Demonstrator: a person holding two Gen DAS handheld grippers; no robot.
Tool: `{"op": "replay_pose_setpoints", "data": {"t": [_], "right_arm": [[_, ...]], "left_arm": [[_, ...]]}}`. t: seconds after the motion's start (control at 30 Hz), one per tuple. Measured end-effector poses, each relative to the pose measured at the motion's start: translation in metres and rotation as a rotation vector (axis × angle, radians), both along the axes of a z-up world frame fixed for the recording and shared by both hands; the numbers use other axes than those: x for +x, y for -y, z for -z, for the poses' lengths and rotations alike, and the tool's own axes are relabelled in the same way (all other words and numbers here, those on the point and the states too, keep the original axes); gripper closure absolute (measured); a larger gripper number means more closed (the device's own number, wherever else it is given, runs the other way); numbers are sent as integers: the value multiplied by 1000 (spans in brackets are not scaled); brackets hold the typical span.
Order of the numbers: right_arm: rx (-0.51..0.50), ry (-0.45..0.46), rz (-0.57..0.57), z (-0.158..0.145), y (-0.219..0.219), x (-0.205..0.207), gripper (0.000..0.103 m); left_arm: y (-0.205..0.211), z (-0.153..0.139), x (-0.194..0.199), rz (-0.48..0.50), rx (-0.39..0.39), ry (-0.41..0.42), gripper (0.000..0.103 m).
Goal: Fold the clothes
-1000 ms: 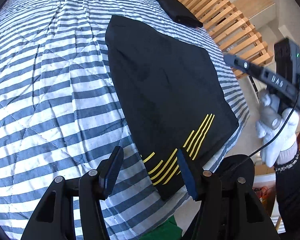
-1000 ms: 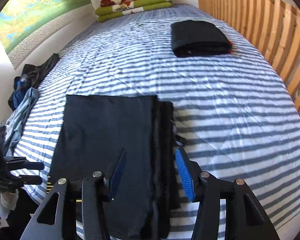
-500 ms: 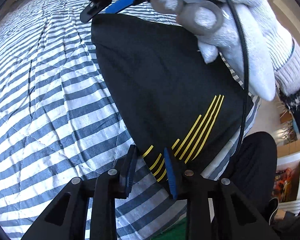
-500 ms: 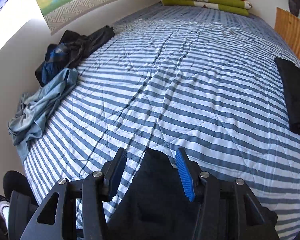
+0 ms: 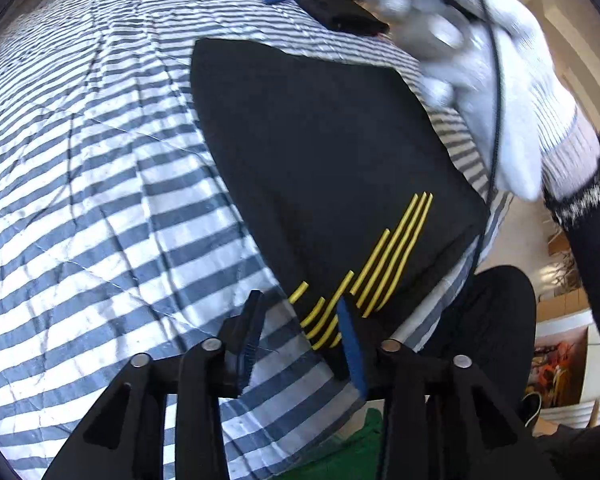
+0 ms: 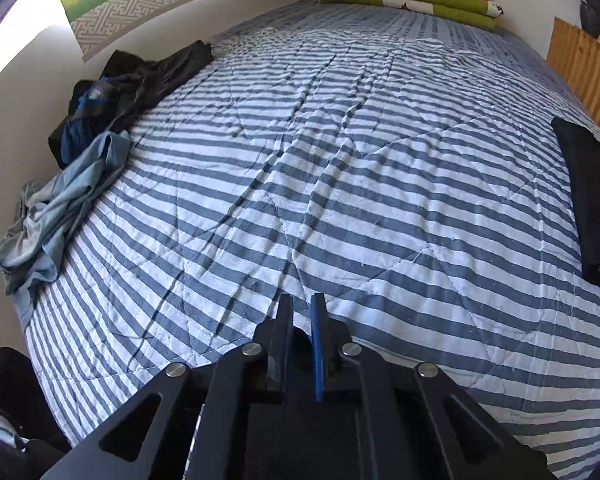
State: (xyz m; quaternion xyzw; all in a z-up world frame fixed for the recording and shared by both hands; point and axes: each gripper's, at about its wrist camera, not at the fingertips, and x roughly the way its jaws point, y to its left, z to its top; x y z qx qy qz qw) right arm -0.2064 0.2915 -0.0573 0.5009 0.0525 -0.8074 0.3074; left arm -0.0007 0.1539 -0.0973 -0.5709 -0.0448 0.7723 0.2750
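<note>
In the left wrist view the soft, light black garment (image 5: pixel 324 152) is seen lying flat at the bed (image 5: pixel 80 184) edge, its corner to be taken by the opening left hand-held gripper (image 5: pixel 300 340), while the right hand-held gripper (image 6: pixel 302 332) is closing on its far corner.

Your left tongs (image 5: pixel 302 334) are matte black with silver rivets and blue ribbed pads; your right tongs (image 6: pixel 301 334) match. Your right hand (image 5: pixel 512 80) wears a white knit glove, dark speckled sleeve cuff, thin black cable trailing across.
</note>
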Motion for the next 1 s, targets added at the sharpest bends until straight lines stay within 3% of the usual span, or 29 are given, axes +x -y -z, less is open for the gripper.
{"op": "replay_pose_setpoints", "data": {"t": [0.17, 0.27, 0.4, 0.53, 0.73, 0.77, 0.83, 0.87, 0.93, 1.0], "right_arm": [[-88, -19, 165, -34, -100, 23, 74], [-99, 44, 265, -22, -168, 46, 58], [-73, 120, 354, 7, -228, 74, 55], [-129, 210, 364, 34, -246, 90, 51], [-98, 221, 294, 54, -224, 90, 51], [-89, 225, 291, 58, -222, 88, 50], [-116, 214, 288, 60, -219, 84, 49], [-130, 219, 286, 61, -219, 82, 48], [-152, 227, 286, 63, -218, 81, 56], [-144, 217, 281, 63, -216, 82, 71]], "left_arm": [[17, -10, -32, -111, 53, 13, 46], [12, -7, -51, -131, 59, 23, 43], [17, -3, -70, -161, 65, 53, 40], [13, 6, -72, -156, 12, 52, 39], [3, 19, -84, -145, -18, 31, 41], [5, 18, -83, -140, -23, 27, 43], [3, 17, -86, -137, -50, 17, 63], [-1, 19, -89, -139, -58, 13, 67], [-1, 21, -93, -147, -43, 22, 90], [-4, 23, -97, -168, -28, 24, 94]]}}
